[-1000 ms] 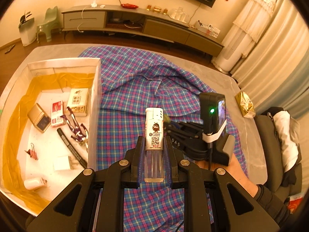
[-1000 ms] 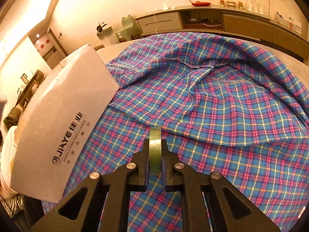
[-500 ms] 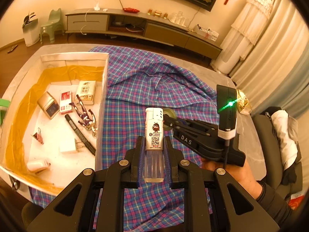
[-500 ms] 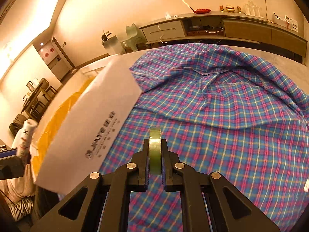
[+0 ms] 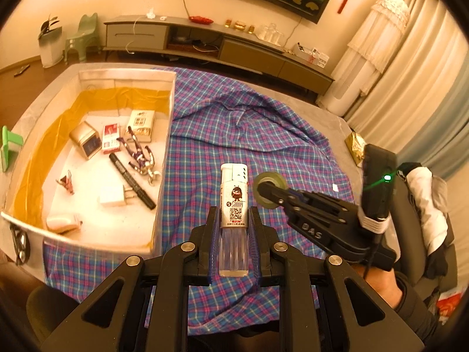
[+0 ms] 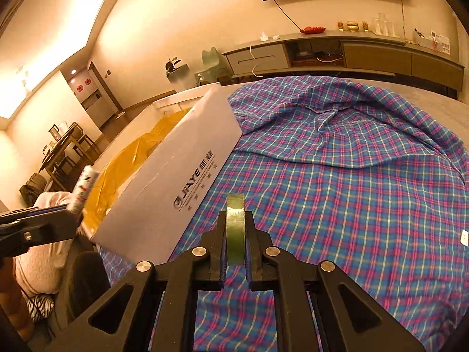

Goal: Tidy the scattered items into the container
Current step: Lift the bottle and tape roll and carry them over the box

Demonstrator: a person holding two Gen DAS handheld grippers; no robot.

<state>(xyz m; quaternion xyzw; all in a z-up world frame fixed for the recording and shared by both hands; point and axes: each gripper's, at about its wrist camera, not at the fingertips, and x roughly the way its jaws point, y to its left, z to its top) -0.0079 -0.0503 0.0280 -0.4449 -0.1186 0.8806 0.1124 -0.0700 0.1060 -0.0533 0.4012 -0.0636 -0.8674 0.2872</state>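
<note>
Black left tongs (image 5: 234, 234) pinch a white-and-clear lighter (image 5: 234, 205) bearing a brown cartoon. Black right tongs (image 6: 235, 240) pinch a green tape roll (image 6: 235, 228). Beneath both lies blue-pink plaid cloth (image 5: 234, 123). Left of them, a white box (image 5: 164, 146) lined with yellow.

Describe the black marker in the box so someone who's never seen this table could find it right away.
Start at the white box with yellow lining, on the plaid cloth's left side. On its white floor, toward the near right, the black marker lies diagonally between the silver-purple figurine and the white plug adapter. It's the only long, thin, all-black item there.
</note>
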